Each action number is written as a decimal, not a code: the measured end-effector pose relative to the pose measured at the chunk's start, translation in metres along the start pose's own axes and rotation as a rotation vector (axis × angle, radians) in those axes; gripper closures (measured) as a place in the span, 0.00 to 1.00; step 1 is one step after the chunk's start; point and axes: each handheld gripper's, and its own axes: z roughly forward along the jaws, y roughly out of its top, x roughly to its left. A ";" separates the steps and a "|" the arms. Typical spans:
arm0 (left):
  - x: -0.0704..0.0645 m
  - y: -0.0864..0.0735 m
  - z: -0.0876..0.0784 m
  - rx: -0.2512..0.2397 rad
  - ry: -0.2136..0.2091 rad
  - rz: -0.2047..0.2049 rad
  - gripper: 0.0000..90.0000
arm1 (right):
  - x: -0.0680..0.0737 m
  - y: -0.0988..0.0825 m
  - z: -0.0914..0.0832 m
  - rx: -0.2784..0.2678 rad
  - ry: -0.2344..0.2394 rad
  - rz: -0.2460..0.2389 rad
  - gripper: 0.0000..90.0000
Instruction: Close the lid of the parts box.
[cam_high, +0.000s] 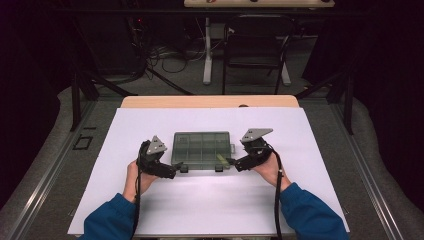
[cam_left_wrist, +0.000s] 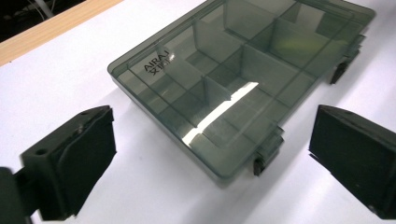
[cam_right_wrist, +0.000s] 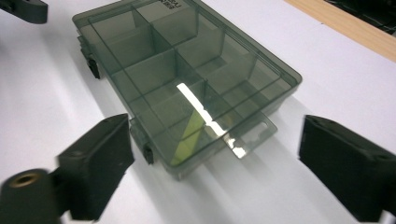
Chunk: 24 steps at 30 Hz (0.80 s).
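**Lying shut at the sheet's centre: a smoke-grey compartment box between two wide-open grippers**

Lying flat on the white sheet (cam_high: 210, 200) that covers the table, the compartment box (cam_high: 202, 149) is seen at the centre of the high view, its translucent lid closed. Through the lid, dividers are seen splitting the inside into a grid of small cells. A yellow-green piece (cam_right_wrist: 187, 140) is seen in a cell near the lower centre of the right gripper view; what it is cannot be told. The other cells look bare as far as the tinted lid allows. Pale lettering (cam_left_wrist: 158, 64) is printed on the lid at the upper left of the left gripper view. Two dark latches (cam_left_wrist: 258, 164) are set on the box's near edge, and a clear hang tab (cam_right_wrist: 250, 135) juts from one short end.

The left gripper (cam_high: 176, 170) is held at the box's lower left corner, its jaws spread wide with nothing gripped. The right gripper (cam_high: 231, 162) is held at the lower right corner, likewise wide and holding nothing; the box corner lies ahead of its jaws, untouched by the pads.
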 end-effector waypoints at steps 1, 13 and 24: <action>-0.001 -0.001 -0.002 0.000 0.001 0.003 0.00 | 0.001 0.000 -0.004 -0.002 -0.004 0.000 0.06; -0.014 -0.026 -0.034 0.006 0.028 0.006 0.00 | 0.019 -0.016 -0.040 -0.035 -0.034 -0.016 0.00; -0.022 -0.054 -0.051 0.015 0.059 -0.005 0.00 | 0.032 -0.049 -0.060 -0.039 -0.088 -0.021 0.00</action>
